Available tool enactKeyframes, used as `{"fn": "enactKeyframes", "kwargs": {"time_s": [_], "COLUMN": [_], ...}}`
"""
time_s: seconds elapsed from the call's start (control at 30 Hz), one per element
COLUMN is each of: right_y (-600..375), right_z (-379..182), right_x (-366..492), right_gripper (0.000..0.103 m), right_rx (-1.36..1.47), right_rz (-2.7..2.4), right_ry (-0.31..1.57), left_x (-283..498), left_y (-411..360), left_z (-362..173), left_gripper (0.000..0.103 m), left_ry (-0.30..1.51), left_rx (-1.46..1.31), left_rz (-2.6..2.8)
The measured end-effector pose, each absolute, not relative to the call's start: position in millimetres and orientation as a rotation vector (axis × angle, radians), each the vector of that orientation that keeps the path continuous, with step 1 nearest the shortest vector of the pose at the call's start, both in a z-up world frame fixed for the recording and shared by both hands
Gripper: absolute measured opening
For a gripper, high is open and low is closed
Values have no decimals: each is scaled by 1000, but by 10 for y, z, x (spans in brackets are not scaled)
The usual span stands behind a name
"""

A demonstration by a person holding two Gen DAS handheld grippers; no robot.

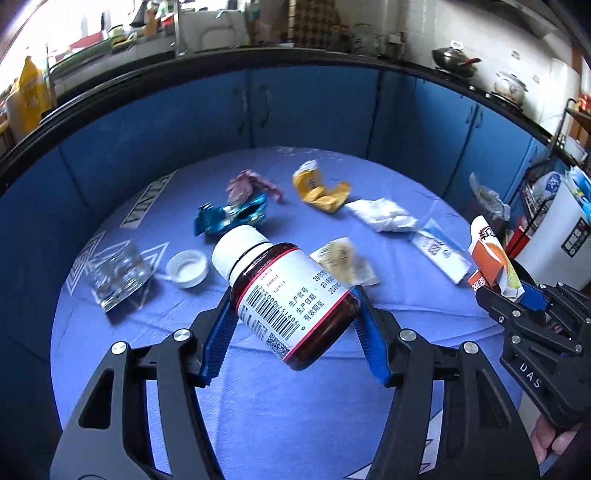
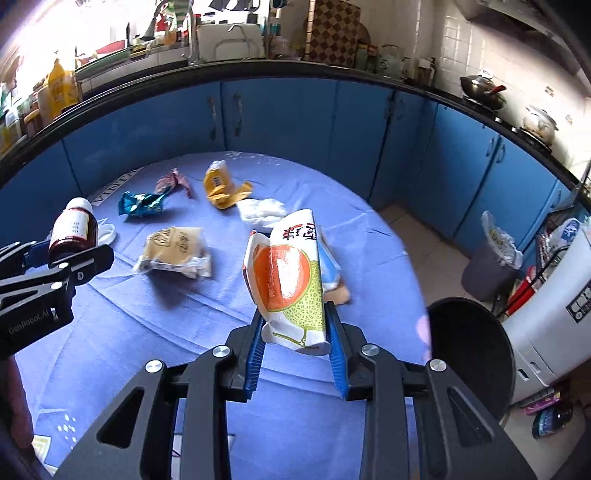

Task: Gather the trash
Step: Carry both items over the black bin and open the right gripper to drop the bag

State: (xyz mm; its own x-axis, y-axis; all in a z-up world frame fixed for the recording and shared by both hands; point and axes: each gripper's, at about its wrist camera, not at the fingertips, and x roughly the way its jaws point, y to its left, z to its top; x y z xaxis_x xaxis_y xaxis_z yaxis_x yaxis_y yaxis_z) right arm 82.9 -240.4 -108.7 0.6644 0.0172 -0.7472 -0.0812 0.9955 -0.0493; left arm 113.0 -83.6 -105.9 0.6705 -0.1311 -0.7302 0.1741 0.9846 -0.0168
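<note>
Left claw (image 1: 295, 314): pinching bottle (image 1: 284, 295), lifted above the table (image 1: 258, 424). Right claw (image 2: 295, 332): pinching carton (image 2: 291, 280). Black bin (image 2: 472, 354): just right of it. Step, as judged: carrying. Next: swing both over bin, release. Wrappers (image 2: 173, 254) lie ahead, uncollected.

Window (image 1: 55, 33) glare top-left, fisheye edges (motion blur)
</note>
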Motion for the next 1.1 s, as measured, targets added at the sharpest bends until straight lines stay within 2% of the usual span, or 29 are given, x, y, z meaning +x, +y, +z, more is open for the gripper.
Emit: {"fn": "enactKeyframes", "kwargs": {"time_s": [1.1], "right_y": [-3697], "right_z": [-1138], "right_x": [608], "right_gripper": [30], "right_rx": [58], "right_rz": [-182], "right_ry": [832], "left_x": [1212], "left_y": [-2268], "left_z": [-964], "left_gripper": [62], "left_ry": [758], "left_rx": [243], "left_rz": [-381]}}
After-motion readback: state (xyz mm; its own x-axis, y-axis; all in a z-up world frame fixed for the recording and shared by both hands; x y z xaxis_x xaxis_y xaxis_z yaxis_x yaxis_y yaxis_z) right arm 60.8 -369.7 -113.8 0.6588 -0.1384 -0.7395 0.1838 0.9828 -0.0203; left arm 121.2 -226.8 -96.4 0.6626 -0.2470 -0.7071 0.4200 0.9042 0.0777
